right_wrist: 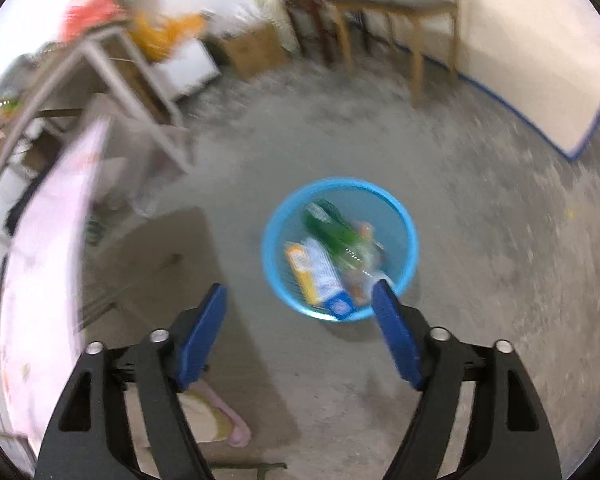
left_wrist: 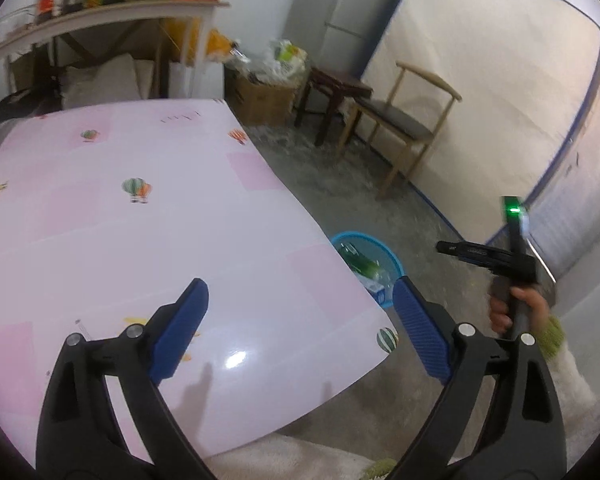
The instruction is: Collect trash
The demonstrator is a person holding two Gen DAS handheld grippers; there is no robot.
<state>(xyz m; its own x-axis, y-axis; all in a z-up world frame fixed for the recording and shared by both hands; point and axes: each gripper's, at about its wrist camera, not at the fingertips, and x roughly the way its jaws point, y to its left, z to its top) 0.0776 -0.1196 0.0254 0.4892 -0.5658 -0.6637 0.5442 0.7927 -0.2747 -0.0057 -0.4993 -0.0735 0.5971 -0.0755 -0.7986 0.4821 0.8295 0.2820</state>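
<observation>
A blue round trash basket (right_wrist: 276, 216) stands on the grey floor beside the table; it also shows in the left wrist view (left_wrist: 394, 258). In it lie a green bottle (right_wrist: 332, 228), a white and yellow carton (right_wrist: 318, 272) and other wrappers. My right gripper (right_wrist: 300, 316) is open and empty, above the floor just short of the basket. My left gripper (left_wrist: 300, 312) is open and empty over the near right corner of the pink table (left_wrist: 140, 240). The right gripper's handle and hand (left_wrist: 512, 280) show right of the table in the left wrist view.
A wooden chair (left_wrist: 404, 116) and dark stool (left_wrist: 332, 92) stand by the far wall. A cardboard box of bags (left_wrist: 264, 96) sits behind the table. A cluttered shelf (left_wrist: 100, 16) is at the back left. The right view is motion-blurred.
</observation>
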